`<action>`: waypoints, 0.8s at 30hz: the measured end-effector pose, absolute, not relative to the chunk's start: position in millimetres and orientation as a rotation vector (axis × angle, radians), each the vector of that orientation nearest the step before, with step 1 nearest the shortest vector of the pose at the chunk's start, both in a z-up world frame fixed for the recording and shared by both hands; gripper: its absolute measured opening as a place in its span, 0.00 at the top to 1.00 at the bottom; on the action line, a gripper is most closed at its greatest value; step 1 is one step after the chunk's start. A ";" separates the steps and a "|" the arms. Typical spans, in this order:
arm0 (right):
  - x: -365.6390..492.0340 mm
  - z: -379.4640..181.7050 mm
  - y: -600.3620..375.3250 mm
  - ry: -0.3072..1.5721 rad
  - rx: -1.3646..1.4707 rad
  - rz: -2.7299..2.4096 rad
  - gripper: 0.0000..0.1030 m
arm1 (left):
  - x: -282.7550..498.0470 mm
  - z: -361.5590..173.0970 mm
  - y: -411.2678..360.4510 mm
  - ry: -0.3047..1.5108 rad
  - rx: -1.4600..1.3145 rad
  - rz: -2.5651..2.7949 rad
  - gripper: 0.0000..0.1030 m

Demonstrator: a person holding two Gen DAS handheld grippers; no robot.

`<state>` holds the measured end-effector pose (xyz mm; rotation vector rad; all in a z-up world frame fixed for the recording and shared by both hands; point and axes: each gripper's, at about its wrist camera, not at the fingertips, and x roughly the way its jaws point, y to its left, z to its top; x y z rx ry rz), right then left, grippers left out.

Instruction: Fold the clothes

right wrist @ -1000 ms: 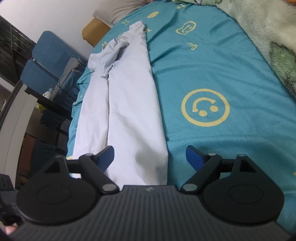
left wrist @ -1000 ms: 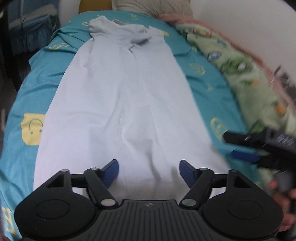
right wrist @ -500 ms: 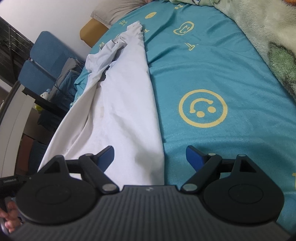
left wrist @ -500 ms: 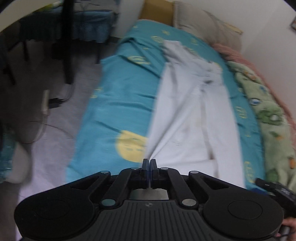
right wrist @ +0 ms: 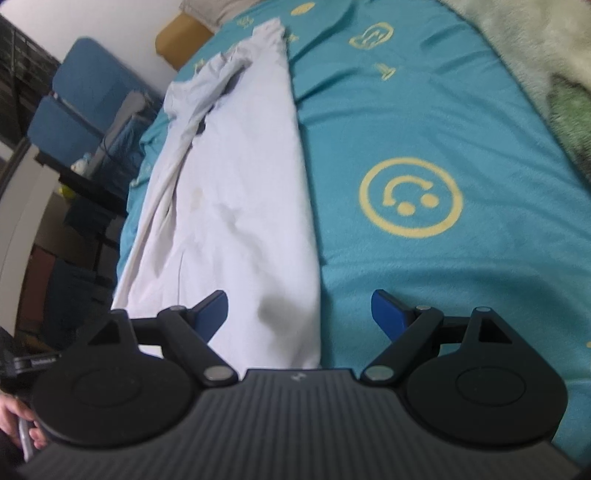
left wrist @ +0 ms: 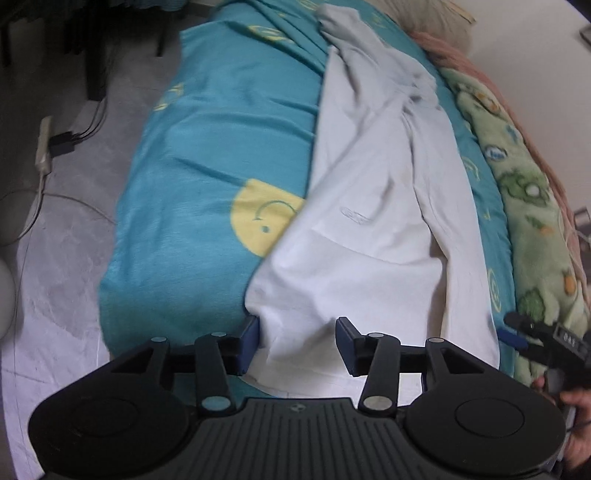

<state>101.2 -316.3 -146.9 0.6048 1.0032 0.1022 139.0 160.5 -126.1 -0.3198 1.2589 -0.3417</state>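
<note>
1. While my left gripper (left wrist: 297,339) lets its jaws spread, the near corner of the white garment (left wrist: 369,229) sits between the pads, bunched beside one of them and, as far as I can see, no longer pinched.
2. My right gripper (right wrist: 299,314) hangs with jaws wide apart above the garment's near right edge, gripping nothing.
3. Where the garment is: lying lengthwise on the teal bedsheet (left wrist: 207,147), one long side doubled over onto the body, collar end far away near the pillow (left wrist: 432,18).
4. Risk, I judge: the loose corner is close to the bed's near edge, so it could slide off and pull the fold open.
5. Another risk: the cloth is thin and limp, so a one-layer grab would peel the fold apart instead of carrying both layers.
6. The far end looks crumpled; folding over it would trap creases.
7. Textures: soft matte knit garment, faint marks mid-panel; smooth sheet printed with yellow smiley faces; a fluffy green blanket (left wrist: 532,206) alongside, which could snag the sleeve.
</note>
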 end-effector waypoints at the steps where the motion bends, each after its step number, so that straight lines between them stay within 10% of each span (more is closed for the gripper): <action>1: 102.1 -147.3 -314.4 1.006 0.600 0.105 0.16 | 139.0 -126.1 155.6 1.261 -0.299 -0.355 0.54; 3: 103.1 -147.3 -311.7 1.007 0.596 0.110 0.16 | 138.7 -124.4 148.9 1.257 -0.236 -0.333 0.61; 6: 102.8 -145.7 -311.7 1.001 0.593 0.109 0.16 | 136.7 -119.0 139.1 1.231 -0.136 -0.303 0.98; 18: 95.7 -141.8 -322.6 0.963 0.641 0.074 0.16 | 43.4 -28.5 -15.7 0.912 0.397 -0.668 0.98; 24: 94.0 -152.9 -322.7 1.019 0.702 0.138 0.17 | 70.1 -58.2 -21.2 1.118 0.003 -0.707 0.77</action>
